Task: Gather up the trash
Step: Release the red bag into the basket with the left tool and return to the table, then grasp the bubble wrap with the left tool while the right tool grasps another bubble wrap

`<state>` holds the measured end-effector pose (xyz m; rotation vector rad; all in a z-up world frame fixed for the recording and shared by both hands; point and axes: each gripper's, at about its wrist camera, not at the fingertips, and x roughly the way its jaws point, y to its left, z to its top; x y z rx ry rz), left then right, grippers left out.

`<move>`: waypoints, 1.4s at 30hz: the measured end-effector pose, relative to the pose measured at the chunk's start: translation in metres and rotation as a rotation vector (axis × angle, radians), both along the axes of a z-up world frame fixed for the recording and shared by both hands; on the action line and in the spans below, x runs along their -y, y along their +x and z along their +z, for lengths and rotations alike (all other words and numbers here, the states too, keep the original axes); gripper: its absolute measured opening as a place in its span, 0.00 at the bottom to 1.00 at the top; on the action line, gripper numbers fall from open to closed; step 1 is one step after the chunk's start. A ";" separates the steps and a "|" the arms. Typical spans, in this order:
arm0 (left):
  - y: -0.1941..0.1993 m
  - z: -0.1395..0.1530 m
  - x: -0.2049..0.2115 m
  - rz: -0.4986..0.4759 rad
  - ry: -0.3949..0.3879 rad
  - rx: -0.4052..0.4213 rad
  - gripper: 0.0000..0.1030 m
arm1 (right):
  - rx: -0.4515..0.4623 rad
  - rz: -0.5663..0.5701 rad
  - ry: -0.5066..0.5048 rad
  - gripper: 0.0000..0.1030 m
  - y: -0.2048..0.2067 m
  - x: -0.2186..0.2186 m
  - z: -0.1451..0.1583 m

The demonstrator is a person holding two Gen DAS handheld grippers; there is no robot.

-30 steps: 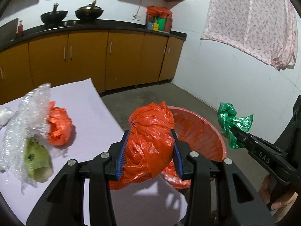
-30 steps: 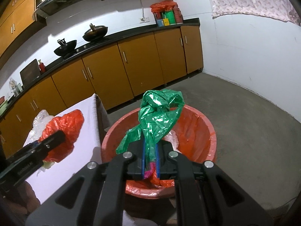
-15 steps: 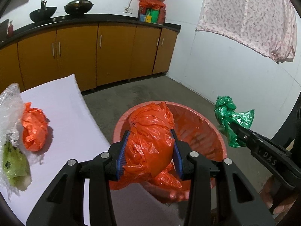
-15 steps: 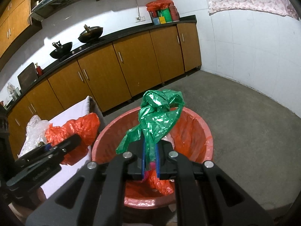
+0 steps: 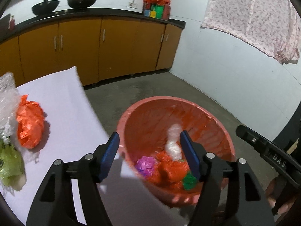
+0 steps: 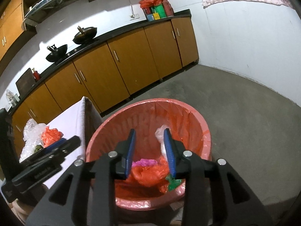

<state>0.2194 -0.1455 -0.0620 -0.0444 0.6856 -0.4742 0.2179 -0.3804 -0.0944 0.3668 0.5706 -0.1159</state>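
Both sets of jaws just opened, nothing between the pads now. Left gripper (image 5: 149, 155) spread wide above the red bin (image 5: 222, 124), no longer pinching the crumpled orange bag (image 5: 170, 166), which a second ago filled its jaws and now lies at the bottom of the bin. Right gripper (image 6: 150, 150) parted to a narrower gap, also over the bin (image 6: 197, 121); the green bag (image 6: 174, 183) formerly clamped upright in it now dropped inside, lying low against the near wall just beside the orange bag (image 6: 148, 174).

In the bin as well: a pink scrap (image 5: 144, 164) left of the orange bag, a clear plastic piece (image 5: 174, 142) standing roughly upright against the liner, long axis running up the far wall. Orange bag a rounded lump, no clear long axis; green bag (image 5: 189, 181) a small wad at its right edge.

On the white table (image 5: 62, 101) left of the bin: another orange wad (image 5: 29, 125), long axis roughly toward and away from the camera, touching bubble wrap (image 5: 7, 101), with a green-printed wrapper (image 5: 10, 164) nearer the camera. Right gripper's arm visible at the far right of the left view, a hand (image 5: 278, 194) beneath it.
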 end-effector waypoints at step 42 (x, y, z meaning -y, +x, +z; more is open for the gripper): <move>-0.011 -0.014 -0.221 0.492 0.097 0.009 0.55 | -0.049 0.243 -0.079 0.38 0.001 -0.139 0.014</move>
